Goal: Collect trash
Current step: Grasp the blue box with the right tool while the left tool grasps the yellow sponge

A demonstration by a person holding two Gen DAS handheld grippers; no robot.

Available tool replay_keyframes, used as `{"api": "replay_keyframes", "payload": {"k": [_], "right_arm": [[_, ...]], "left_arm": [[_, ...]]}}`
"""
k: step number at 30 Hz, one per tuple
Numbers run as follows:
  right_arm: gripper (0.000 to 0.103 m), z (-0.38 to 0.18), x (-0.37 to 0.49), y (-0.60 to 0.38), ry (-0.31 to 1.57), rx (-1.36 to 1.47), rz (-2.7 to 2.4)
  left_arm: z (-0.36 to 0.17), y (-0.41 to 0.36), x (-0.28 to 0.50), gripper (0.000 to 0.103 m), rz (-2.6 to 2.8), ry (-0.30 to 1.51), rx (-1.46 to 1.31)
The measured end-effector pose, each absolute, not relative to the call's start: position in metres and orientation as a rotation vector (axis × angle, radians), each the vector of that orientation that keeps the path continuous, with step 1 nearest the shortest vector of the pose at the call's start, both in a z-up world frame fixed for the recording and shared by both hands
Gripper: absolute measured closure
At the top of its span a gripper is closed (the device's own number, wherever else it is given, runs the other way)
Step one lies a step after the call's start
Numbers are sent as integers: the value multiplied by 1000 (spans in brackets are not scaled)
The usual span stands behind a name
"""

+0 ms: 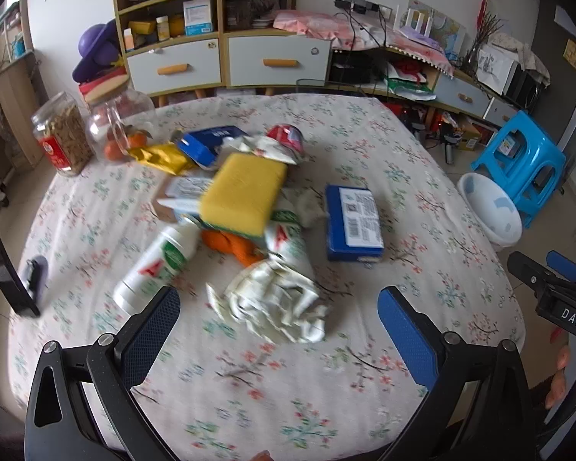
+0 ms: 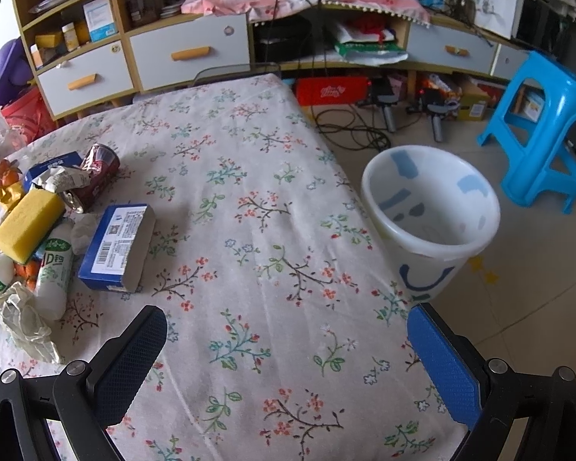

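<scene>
Left wrist: trash pile (image 1: 249, 211) blurred, orange item (image 1: 230, 246) half-hidden under sponge (image 1: 244, 192)

A table (image 2: 272, 207) in a floral cloth is carrying a trash heap: blue box (image 1: 352, 223), bottles (image 1: 155, 265), crumpled paper (image 1: 276, 299), can (image 2: 96, 174), jars (image 1: 63, 136).

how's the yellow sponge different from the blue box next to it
The yellow sponge is plain and soft-looking, and sits tilted on top of the pile of bottles and cartons. The blue box is printed, with a white label and barcode, and lies flat on the tablecloth, apart from the pile. Both are blocky rectangles, and neither gripper touches them.
</scene>
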State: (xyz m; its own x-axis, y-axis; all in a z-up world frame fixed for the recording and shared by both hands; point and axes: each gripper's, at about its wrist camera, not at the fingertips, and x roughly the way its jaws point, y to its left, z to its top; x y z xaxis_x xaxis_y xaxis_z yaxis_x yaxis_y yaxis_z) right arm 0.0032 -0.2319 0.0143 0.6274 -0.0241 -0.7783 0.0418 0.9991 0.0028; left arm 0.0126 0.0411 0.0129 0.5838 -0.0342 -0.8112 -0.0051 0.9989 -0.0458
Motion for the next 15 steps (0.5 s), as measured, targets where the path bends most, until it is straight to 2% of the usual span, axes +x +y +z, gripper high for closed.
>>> {"api": "replay_keyframes", "payload": {"k": [7,15], "right_arm": [[0,23,37,-207,986,-26,31],[0,0,86,-151,1131,-63,181]], "left_arm": [[22,81,47,0,8,1003,-22],[1,109,88,0,-63,1091,-69]]}}
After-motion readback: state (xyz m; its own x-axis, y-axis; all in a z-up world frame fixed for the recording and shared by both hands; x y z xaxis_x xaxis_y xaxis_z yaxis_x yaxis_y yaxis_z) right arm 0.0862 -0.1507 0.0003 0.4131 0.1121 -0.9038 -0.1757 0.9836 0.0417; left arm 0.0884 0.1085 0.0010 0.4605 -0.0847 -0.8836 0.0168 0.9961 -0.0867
